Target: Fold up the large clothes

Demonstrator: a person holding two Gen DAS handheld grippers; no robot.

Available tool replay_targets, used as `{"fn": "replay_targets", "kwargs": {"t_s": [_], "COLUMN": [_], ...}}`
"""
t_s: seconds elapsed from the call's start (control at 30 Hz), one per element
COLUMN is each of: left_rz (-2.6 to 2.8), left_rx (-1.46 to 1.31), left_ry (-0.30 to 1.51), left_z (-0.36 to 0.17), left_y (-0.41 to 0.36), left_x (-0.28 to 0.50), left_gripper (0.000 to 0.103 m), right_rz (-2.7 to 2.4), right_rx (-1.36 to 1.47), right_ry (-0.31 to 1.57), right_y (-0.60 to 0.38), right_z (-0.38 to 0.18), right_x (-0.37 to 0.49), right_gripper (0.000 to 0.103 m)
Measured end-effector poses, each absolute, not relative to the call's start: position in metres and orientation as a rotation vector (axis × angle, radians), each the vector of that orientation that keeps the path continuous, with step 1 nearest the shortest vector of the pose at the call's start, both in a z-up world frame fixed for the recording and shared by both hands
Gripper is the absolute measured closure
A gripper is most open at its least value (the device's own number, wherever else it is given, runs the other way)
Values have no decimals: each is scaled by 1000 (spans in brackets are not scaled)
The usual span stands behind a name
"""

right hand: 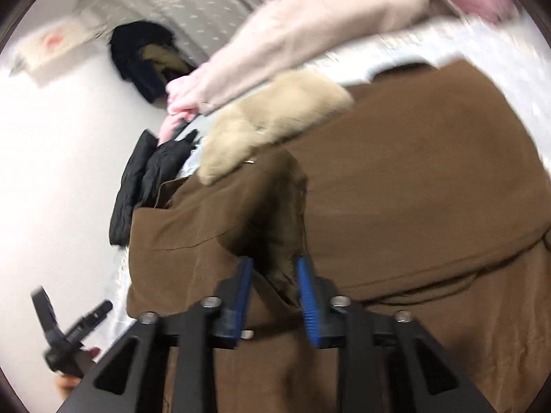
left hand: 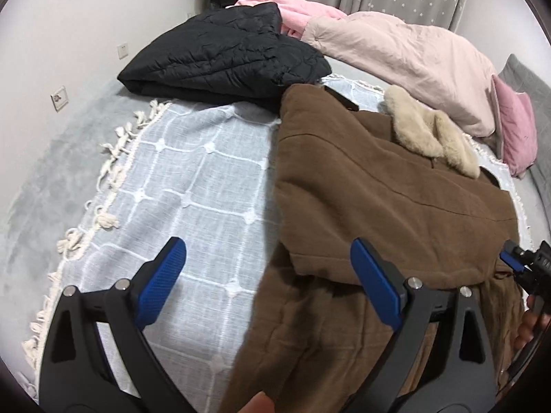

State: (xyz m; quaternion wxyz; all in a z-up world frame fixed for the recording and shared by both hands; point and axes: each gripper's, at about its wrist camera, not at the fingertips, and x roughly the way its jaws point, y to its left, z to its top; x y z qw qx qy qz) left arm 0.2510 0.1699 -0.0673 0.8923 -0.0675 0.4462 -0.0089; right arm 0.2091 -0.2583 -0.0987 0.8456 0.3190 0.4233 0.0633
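Brown coat part-folded on bed; right gripper closed on a bunch of its cloth

The coat (left hand: 396, 186) is laid across the checked throw (left hand: 179, 172), fur collar (left hand: 434, 137) toward the pink quilt (left hand: 413, 55), with a black jacket (left hand: 224, 55) folded well apart at the far side. The left gripper (left hand: 268, 275) is held wide open with nothing between its pads, one finger over the throw and one over the coat's lower panel. The right gripper (right hand: 275, 275) is seen pinched on a raised ridge of brown cloth, though blur leaves the firmness of the grip uncertain. The coat is judged thick, soft and heavy, and not slippery; hold is best taken at hems or seams, not the collar
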Motion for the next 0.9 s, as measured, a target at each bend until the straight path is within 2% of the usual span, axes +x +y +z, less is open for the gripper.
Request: {"fn": "replay_targets", "kwargs": {"t_s": [0.13, 0.2, 0.33, 0.37, 0.4, 0.43, 0.47, 0.5, 0.57, 0.6, 0.77, 0.83, 0.9], "left_rz": [-26, -46, -89, -90, -93, -97, -96, -91, -77, -81, -154, -182, -211], "left_rx": [-174, -185, -274, -291, -308, -330, -341, -351, -371, -390, -382, -322, -233], "left_ry": [974, 977, 939, 928, 917, 902, 896, 885, 862, 852, 842, 869, 912], "left_z": [-77, -79, -72, -71, -70, -70, -70, -69, -69, -70, -74, -79, -87], "left_y": [176, 177, 185, 187, 189, 193, 195, 198, 203, 205, 195, 184, 170], "left_x": [256, 256, 254, 254, 253, 252, 252, 252, 252, 253, 256, 256, 256], "left_gripper": [7, 7, 8, 9, 10, 16, 24, 30, 59, 62, 64, 64, 57], "right_rz": [243, 244, 277, 266, 254, 240, 232, 231, 244, 246, 215, 200, 182], "right_rx": [918, 940, 767, 705, 660, 602, 557, 536, 509, 497, 403, 402, 404], "right_ry": [842, 848, 928, 950, 953, 951, 957, 949, 868, 832, 698, 702, 718], "right_y": [-286, -286, -249, -237, -226, -216, -208, -204, -202, -203, -209, -215, -223], "right_z": [-115, -121, -124, -124, -122, -119, -116, -111, -87, -75, -8, -2, -2], "right_x": [205, 209, 225, 228, 229, 230, 232, 233, 232, 233, 241, 248, 255], "right_gripper": [53, 52, 52, 54, 63, 73, 90, 92, 94, 94, 94, 94, 94]}}
